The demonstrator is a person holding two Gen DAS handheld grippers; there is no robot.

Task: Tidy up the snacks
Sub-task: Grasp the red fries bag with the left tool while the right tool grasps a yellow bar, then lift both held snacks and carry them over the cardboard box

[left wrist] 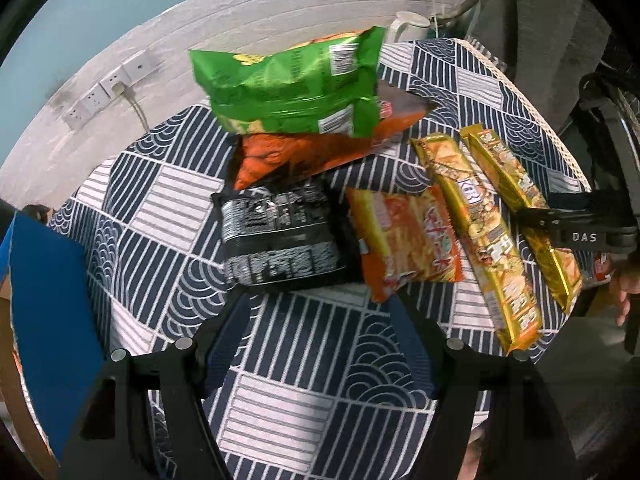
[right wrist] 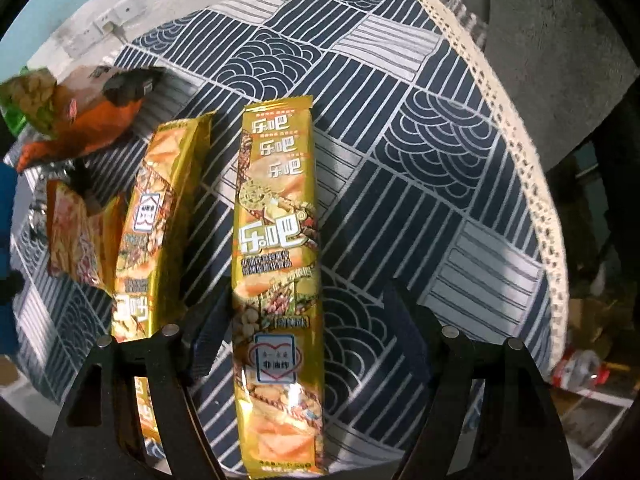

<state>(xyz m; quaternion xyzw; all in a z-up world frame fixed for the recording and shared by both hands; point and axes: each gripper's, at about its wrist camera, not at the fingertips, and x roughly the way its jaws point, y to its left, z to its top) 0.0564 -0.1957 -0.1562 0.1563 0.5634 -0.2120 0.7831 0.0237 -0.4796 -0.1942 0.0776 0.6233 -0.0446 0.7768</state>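
Observation:
Snacks lie on a round table with a navy patterned cloth (left wrist: 304,360). A green bag (left wrist: 292,84) rests on an orange bag (left wrist: 316,152). In front lie a black packet (left wrist: 280,240) and a small orange packet (left wrist: 404,240). Two long gold packs lie side by side at the right (left wrist: 476,236) (left wrist: 520,208). My left gripper (left wrist: 320,304) is open, just short of the black packet. My right gripper (right wrist: 308,292) is open, its jaws straddling one gold pack (right wrist: 276,264), which lies against the left finger (right wrist: 212,304). The other gold pack (right wrist: 156,216) lies to its left.
A blue object (left wrist: 44,300) stands at the table's left edge. A white kettle (left wrist: 408,26) sits at the back by the wall, with sockets (left wrist: 104,92) at the left. The lace-trimmed table edge (right wrist: 532,184) curves at the right; clutter lies on the floor beyond.

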